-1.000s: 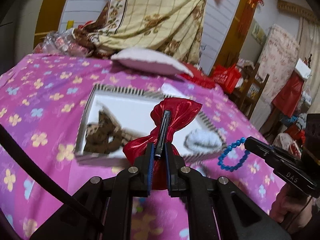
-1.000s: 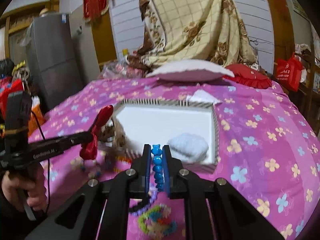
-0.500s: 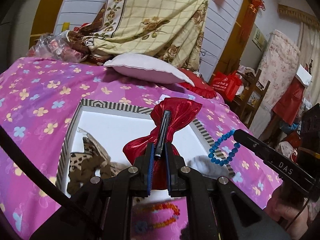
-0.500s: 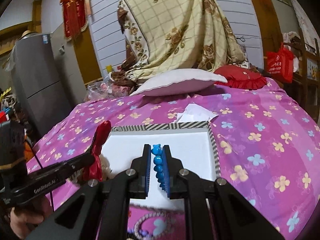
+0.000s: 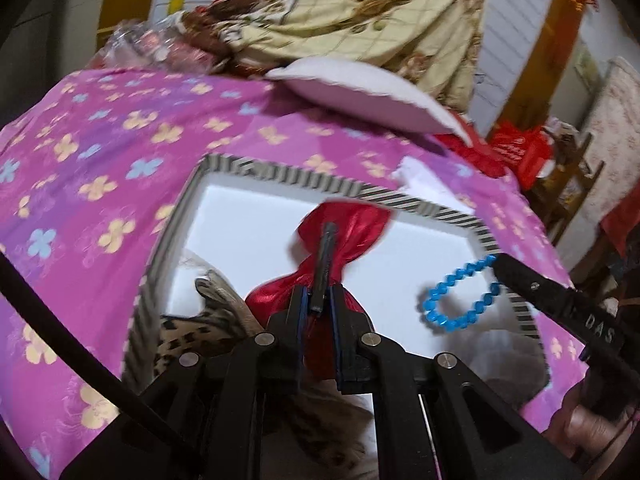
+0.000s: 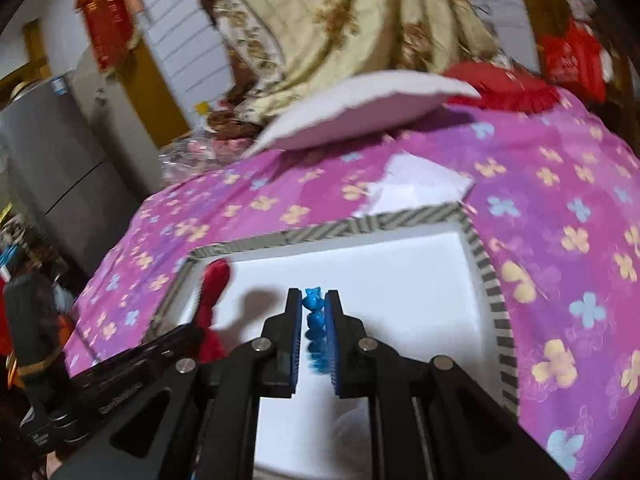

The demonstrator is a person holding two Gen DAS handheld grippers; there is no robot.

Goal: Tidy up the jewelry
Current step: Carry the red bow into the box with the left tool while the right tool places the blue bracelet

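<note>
1. My left tongs [image 5: 318, 300] are clamped tight on the black clip of the red bow hair clip [image 5: 344, 232], and I hold it in the air over the white floor of the striped-rim box [image 5: 280, 178], about mid-box.
2. My right tongs [image 6: 314, 312] are closed on the blue bead bracelet [image 6: 314, 320]; in the left view its loop [image 5: 460, 296] hangs from the right tongs over the right half of the box, near the right rim.
3. The box sits on the bed, on the pink flowered bedspread [image 5: 100, 160]. A leopard-print accessory [image 5: 200, 328] already lies in its near left corner, and something pale and fluffy [image 5: 492, 344] lies at the near right, too blurred to name.
4. I judge the step to be delivery: both pieces are carried and positioned over the box, neither set down yet.
5. Next I need to lower each piece onto bare white floor, the bow toward the middle and the bracelet to the right, then open the tongs.
6. The bracelet swings freely, so I should get it low before letting go, or it may catch on the rim.
</note>
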